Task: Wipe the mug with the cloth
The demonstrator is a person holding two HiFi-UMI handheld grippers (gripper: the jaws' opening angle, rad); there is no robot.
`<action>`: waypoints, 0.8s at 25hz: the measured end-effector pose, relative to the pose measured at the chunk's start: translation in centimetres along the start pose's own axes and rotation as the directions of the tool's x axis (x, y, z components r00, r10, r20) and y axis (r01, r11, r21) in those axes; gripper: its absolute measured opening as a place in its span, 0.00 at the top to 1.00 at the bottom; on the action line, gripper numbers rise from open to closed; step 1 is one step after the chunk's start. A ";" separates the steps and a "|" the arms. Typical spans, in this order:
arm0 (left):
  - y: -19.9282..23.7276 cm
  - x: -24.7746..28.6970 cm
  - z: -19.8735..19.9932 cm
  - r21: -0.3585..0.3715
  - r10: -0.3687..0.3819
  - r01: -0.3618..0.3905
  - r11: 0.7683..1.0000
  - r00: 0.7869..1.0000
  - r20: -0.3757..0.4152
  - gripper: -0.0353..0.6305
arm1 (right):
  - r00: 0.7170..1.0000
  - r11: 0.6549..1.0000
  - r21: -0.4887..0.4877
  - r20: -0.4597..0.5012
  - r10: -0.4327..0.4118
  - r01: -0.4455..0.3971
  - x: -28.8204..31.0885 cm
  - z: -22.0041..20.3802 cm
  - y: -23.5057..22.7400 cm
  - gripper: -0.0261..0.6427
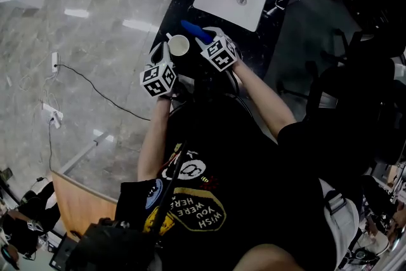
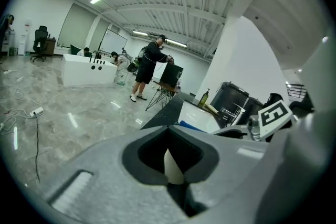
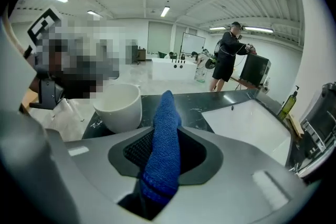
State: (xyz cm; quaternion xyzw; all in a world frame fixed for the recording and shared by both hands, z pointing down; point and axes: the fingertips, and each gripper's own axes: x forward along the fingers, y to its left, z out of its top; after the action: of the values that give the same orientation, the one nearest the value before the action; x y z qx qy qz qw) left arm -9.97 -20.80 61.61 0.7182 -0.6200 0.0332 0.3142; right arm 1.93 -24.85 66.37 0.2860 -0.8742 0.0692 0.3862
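While my left tongs [image 1: 170,55] stay out of my direct sight, their own view shows the grey jaws closed on a narrow, smooth white piece of the mug [image 3: 119,106], pinched between the dark ribbed pads; I cannot tell whether that piece is handle or rim. My right tongs [image 1: 202,38] are clamped, part-way closed, on the cloth [image 3: 163,155], a thick blue knitted strip with a nubbly weave that stands up out of the jaws and ends in a rounded tip. Both tongs meet off the near corner of the sink [image 3: 252,123], a shallow, square white basin with a glossy finish. The mug sits on the side of the cloth away from the sink: round, plain, matte white, mouth up and hollow showing. The cloth's tip rises just beside its wall, with a sliver of counter [image 3: 194,107] between them. That counter, around the sink, is dark polished stone with pale flecks.
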 end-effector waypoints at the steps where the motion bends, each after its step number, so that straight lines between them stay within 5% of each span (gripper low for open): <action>1: 0.1 0.1 -0.3 -0.018 -0.005 0.005 1.000 1.000 -0.008 0.94 | 1.000 1.000 -0.001 -0.006 0.018 -0.018 -0.1 -0.2 0.7 0.78; 5: -0.6 0.3 -0.9 -0.073 -0.055 0.054 0.996 0.998 -0.006 0.94 | 0.997 0.997 0.014 0.021 0.073 -0.073 -2.4 -1.2 4.2 0.78; 11: -2.6 0.7 -1.1 -0.033 -0.098 0.097 0.995 0.995 -0.011 0.94 | 0.990 0.987 -0.092 0.043 0.134 -0.130 -4.8 -3.5 7.7 0.78; 17: -2.7 0.6 -1.4 -0.066 -0.130 0.129 0.989 0.991 -0.010 0.94 | 0.997 0.998 0.062 0.072 -0.011 0.006 -2.9 -2.1 1.1 0.78; 20: -3.0 0.4 -1.4 -0.080 -0.149 0.148 0.986 0.989 -0.004 0.94 | 0.999 0.996 0.086 0.052 -0.010 0.006 -0.2 0.1 -0.1 0.78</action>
State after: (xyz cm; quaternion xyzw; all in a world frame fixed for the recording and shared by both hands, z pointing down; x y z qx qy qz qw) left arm -6.62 -20.34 61.68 0.7491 -0.5640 -0.0116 0.3473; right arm 2.04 -24.89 66.18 0.3075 -0.8791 0.0977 0.3508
